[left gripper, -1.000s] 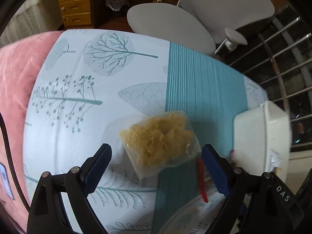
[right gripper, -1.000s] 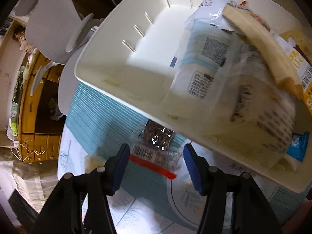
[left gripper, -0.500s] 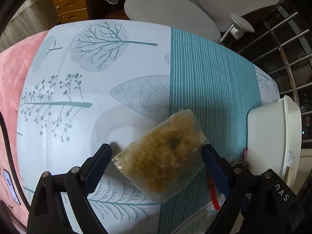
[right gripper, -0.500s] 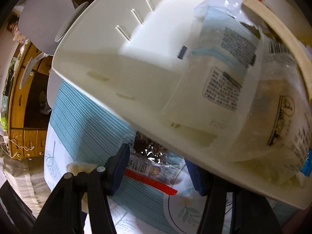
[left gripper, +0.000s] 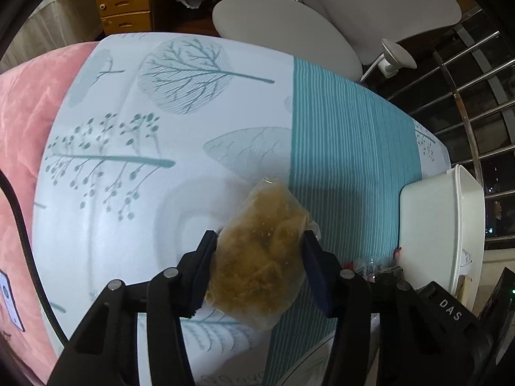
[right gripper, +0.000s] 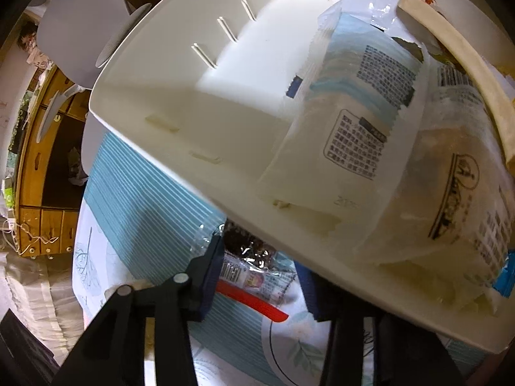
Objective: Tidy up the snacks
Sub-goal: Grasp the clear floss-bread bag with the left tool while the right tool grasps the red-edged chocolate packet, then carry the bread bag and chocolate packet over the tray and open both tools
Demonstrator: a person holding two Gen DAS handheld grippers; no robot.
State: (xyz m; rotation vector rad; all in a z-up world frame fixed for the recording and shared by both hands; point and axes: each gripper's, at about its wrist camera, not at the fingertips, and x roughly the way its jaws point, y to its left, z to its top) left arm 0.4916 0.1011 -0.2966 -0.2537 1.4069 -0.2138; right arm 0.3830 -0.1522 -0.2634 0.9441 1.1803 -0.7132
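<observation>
Left claw (left gripper: 259, 268) clamped on floss bag (left gripper: 262, 257) above counter (left gripper: 128, 193); I judge it light, crushable, hold mid-body. Right claw (right gripper: 260, 276) straddles foil packet (right gripper: 254, 267) beside bin (right gripper: 154, 109); closure unclear.

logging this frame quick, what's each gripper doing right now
left gripper: shut on the clear bag of brown snack.
right gripper: around the red-striped snack packet; grip cannot be told.

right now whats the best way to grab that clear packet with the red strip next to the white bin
Grip the clear packet across its short width, at the end nearest the right gripper, coming in low along the tablecloth. It lies flat and its far end tucks under the white bin rim, so a top-down approach looks blocked.
</observation>
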